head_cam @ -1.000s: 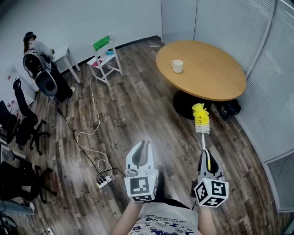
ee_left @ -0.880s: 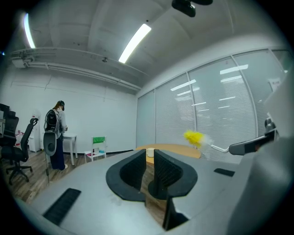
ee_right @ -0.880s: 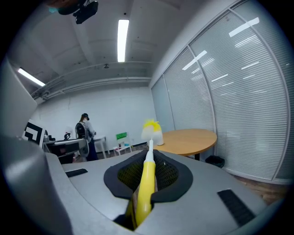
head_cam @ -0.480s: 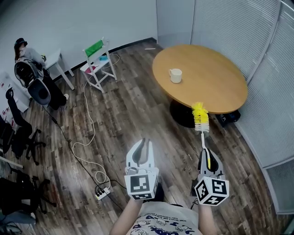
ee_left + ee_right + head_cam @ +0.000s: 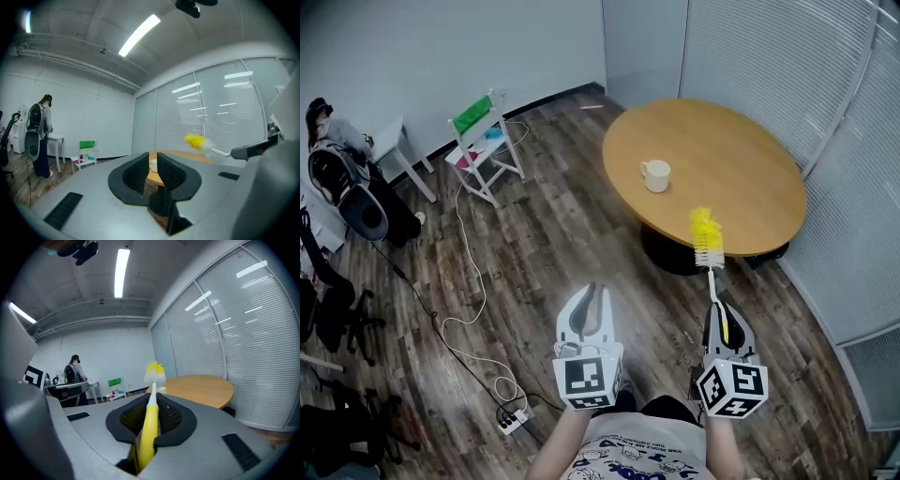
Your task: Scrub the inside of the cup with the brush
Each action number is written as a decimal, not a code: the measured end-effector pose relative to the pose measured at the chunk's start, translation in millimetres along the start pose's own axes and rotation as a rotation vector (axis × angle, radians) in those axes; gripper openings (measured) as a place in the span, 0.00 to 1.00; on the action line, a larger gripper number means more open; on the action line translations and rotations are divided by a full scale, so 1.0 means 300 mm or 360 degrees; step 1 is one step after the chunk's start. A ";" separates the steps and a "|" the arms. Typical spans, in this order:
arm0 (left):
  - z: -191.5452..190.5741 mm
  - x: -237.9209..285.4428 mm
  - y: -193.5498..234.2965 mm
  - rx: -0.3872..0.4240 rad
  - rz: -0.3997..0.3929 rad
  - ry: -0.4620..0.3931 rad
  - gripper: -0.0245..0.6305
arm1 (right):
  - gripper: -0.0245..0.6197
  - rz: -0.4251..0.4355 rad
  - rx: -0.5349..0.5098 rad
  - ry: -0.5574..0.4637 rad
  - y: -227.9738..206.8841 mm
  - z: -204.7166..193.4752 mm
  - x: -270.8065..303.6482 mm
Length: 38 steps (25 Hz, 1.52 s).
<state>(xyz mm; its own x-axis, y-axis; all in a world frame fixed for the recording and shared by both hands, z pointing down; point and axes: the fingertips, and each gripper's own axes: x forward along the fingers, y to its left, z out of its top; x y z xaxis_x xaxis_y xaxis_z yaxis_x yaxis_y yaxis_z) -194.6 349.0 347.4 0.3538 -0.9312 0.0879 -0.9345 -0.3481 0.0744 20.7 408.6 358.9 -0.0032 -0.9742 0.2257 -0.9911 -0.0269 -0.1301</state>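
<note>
A white cup (image 5: 656,175) with a handle stands on the round wooden table (image 5: 727,155), well ahead of both grippers. My right gripper (image 5: 719,315) is shut on the yellow handle of a bottle brush (image 5: 707,236); its yellow and white bristles point up toward the table's near edge. In the right gripper view the brush (image 5: 150,420) runs out between the jaws of that gripper (image 5: 152,405). My left gripper (image 5: 592,296) hangs over the floor, its jaws a narrow gap apart and holding nothing. Through that gap (image 5: 153,162) the cup (image 5: 153,165) shows far off.
A white folding chair (image 5: 483,141) with a green back stands left of the table. A person (image 5: 337,183) is at a white desk at far left. A cable and power strip (image 5: 514,419) lie on the wood floor. Blinds (image 5: 787,66) line the wall behind the table.
The table and cup have slid down and left in the head view, closer to me. Both grippers keep their pose, the brush still in the right one.
</note>
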 end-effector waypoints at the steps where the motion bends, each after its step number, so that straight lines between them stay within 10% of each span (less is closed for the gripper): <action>1: -0.004 0.019 0.010 -0.0002 -0.0003 0.0005 0.13 | 0.11 -0.0005 0.0000 0.0004 0.002 -0.001 0.017; 38: 0.001 0.781 0.163 -0.0040 0.0149 0.0045 0.13 | 0.11 0.0107 -0.0014 0.0073 -0.177 0.152 0.868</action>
<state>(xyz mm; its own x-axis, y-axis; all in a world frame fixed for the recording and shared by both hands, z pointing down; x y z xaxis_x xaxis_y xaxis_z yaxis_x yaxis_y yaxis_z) -157.2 113.7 371.3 0.2664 -0.9559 0.1236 -0.9623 -0.2566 0.0897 78.7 146.2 380.6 -0.0758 -0.9625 0.2606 -0.9896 0.0406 -0.1380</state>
